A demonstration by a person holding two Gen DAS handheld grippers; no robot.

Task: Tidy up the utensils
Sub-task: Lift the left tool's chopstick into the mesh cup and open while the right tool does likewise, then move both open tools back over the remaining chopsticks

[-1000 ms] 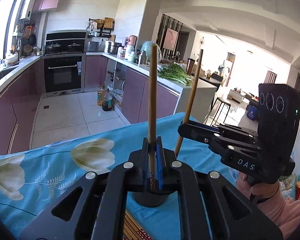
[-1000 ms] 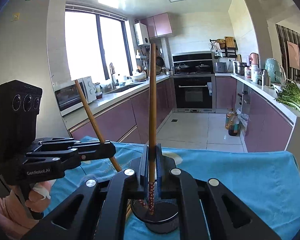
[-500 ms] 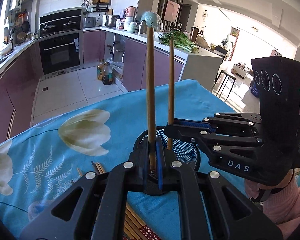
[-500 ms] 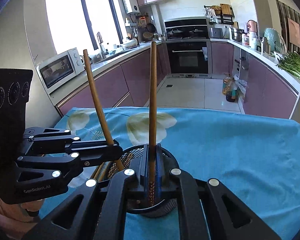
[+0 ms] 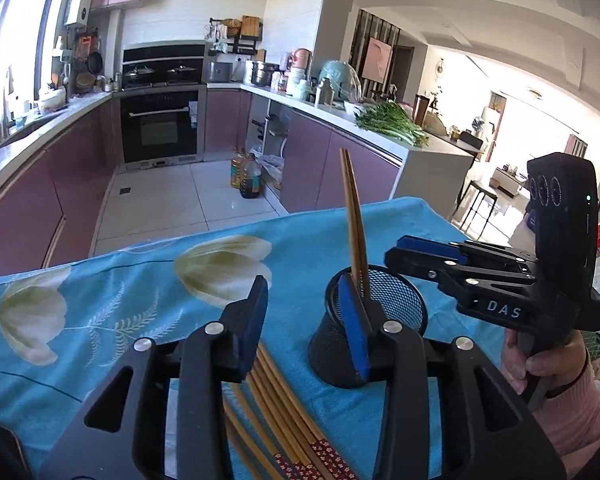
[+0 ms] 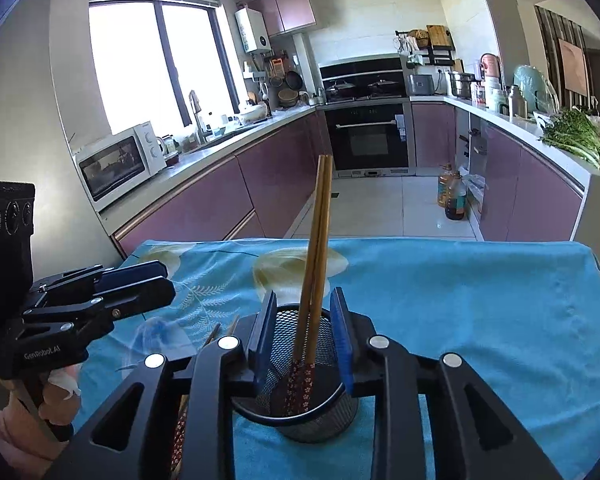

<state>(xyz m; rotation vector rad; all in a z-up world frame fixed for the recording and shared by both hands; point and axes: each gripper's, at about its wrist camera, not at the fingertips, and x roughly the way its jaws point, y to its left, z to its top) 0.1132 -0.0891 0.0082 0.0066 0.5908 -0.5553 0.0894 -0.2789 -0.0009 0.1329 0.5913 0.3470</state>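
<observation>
A black mesh cup (image 5: 376,312) stands on the blue tablecloth, seen too in the right wrist view (image 6: 300,384). Two wooden chopsticks (image 5: 354,228) stand in it, leaning; they also show in the right wrist view (image 6: 316,264). Several more chopsticks (image 5: 284,412) lie flat on the cloth below my left gripper. My left gripper (image 5: 306,320) is open and empty, just left of the cup. My right gripper (image 6: 302,336) is open and empty, its jaws either side of the cup's top; it also shows from the side in the left wrist view (image 5: 420,258).
The table with the blue flowered cloth (image 6: 460,300) ends at its far edge toward the kitchen floor. Purple cabinets, an oven (image 6: 370,136) and a microwave (image 6: 120,162) lie beyond. Greens (image 5: 392,122) lie on the counter.
Both grippers opened and let go of their chopsticks, which now stand in the cup. Both grippers drew back a little from the cup.
</observation>
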